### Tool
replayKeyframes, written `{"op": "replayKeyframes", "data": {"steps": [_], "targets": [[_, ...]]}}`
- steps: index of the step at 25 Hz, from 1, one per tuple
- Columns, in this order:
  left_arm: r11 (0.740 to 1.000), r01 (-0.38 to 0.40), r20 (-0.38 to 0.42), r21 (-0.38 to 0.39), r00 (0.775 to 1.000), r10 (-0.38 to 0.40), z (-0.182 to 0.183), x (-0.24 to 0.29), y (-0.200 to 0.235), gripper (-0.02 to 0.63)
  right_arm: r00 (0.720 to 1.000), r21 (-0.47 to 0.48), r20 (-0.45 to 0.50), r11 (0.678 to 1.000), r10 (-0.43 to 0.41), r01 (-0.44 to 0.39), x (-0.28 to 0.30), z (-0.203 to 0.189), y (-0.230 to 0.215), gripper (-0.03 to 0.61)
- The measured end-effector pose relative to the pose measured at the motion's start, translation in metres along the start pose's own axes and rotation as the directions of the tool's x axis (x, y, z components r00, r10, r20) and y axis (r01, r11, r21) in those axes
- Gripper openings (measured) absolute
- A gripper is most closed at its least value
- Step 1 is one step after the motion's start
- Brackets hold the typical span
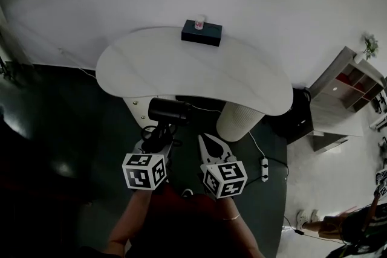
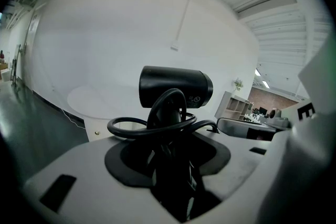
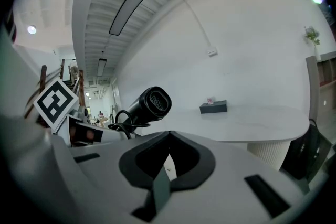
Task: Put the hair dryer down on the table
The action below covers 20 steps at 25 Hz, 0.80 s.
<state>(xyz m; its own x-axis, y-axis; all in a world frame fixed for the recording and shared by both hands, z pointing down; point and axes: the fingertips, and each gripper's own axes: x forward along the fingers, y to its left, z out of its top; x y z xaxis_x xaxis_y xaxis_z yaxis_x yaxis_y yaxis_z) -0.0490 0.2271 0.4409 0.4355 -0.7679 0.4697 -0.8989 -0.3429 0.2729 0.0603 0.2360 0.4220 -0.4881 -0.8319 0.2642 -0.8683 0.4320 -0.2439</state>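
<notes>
A black hair dryer [image 1: 169, 110] hangs in the air just in front of the white table's [image 1: 181, 69] near edge, lower than the tabletop. My left gripper [image 1: 158, 136] is shut on its handle, with the black cord looped around the grip. In the left gripper view the dryer's barrel [image 2: 176, 86] stands crosswise above the jaws of the left gripper [image 2: 170, 139]. My right gripper [image 1: 208, 141] floats beside it on the right, shut with nothing held. From the right gripper [image 3: 170, 132], the dryer's nozzle [image 3: 149, 104] shows up and to the left.
A black box [image 1: 202, 33] with a small pink cup [image 1: 199, 23] sits at the table's far edge. A ribbed white pedestal [image 1: 240, 121] carries the table. A power strip [image 1: 264, 169] lies on the dark floor. A shelf unit [image 1: 347, 84] and a person [image 1: 338, 226] are at the right.
</notes>
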Motion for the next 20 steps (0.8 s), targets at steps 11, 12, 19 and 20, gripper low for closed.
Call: {"op": "replayKeyframes", "data": {"steps": [11, 12, 19, 20], "targets": [[1.0, -0.009, 0.009, -0.011, 1.0, 0.009, 0.005, 0.008, 0.002, 0.207, 1.0, 0.017, -0.006, 1.0, 0.011, -0.011, 0.002, -0.003, -0.008, 0.015], [1.0, -0.01, 0.009, -0.013, 1.0, 0.01, 0.004, 0.009, 0.001, 0.207, 1.0, 0.021, -0.006, 1.0, 0.013, -0.013, 0.001, -0.004, -0.01, 0.015], [1.0, -0.01, -0.003, -0.014, 1.0, 0.01, 0.002, 0.015, -0.007, 0.207, 1.0, 0.052, -0.003, 0.998, 0.02, -0.019, -0.001, -0.004, -0.021, 0.015], [1.0, -0.01, 0.0, -0.014, 1.0, 0.01, 0.003, 0.015, -0.006, 0.207, 1.0, 0.055, -0.003, 0.998, 0.021, -0.021, 0.0, -0.004, -0.022, 0.015]]}}
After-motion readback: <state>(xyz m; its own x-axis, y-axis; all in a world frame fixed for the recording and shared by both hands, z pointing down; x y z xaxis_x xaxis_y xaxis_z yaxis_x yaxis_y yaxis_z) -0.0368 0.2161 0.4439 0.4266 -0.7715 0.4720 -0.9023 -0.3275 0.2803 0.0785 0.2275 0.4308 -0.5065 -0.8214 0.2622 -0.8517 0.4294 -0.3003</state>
